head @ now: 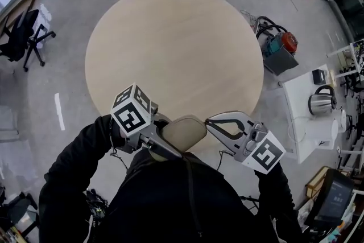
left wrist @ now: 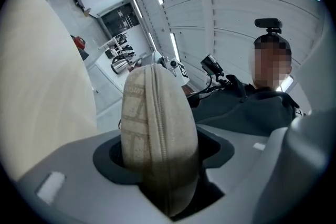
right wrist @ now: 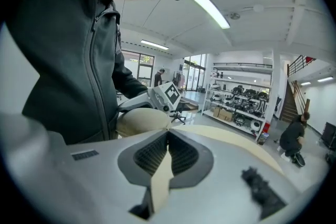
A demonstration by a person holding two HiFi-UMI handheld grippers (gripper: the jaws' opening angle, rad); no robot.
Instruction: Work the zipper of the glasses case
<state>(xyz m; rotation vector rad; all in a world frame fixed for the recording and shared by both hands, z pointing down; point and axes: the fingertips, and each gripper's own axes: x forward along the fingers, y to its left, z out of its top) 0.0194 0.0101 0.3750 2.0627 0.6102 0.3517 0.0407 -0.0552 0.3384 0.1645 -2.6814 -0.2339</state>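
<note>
Beige oval fabric glasses case (head: 183, 132) (left wrist: 157, 134) (right wrist: 140, 120): is sitting at the near edge of the round pale wooden tabletop (head: 170, 48) (left wrist: 42, 86) (right wrist: 236, 138), right in front of the person's chest. Whether it is touching the tabletop cannot be told.
Case's pose: is standing on edge between the left tool's jaws, with one rounded end sticking out beyond the fingertips.
Zipper (left wrist: 160, 128): is running as a fine seam down the narrow edge facing the left tool's camera. Its slider is not showing clearly in any view.
Left tool (head: 169, 139) (left wrist: 163, 153): is grasping the case across its broad sides, both pads pressing into the fabric.
Right tool (head: 209, 120) (right wrist: 168, 132): is holding its jaws clenched, meeting tip to tip, with nothing showing between them. Its tips are pointing at the case's right end, just beside it, and whether they are touching it cannot be told.
Person: is wearing a black jacket (head: 170, 202), the sleeves reaching down to both tools.
</note>
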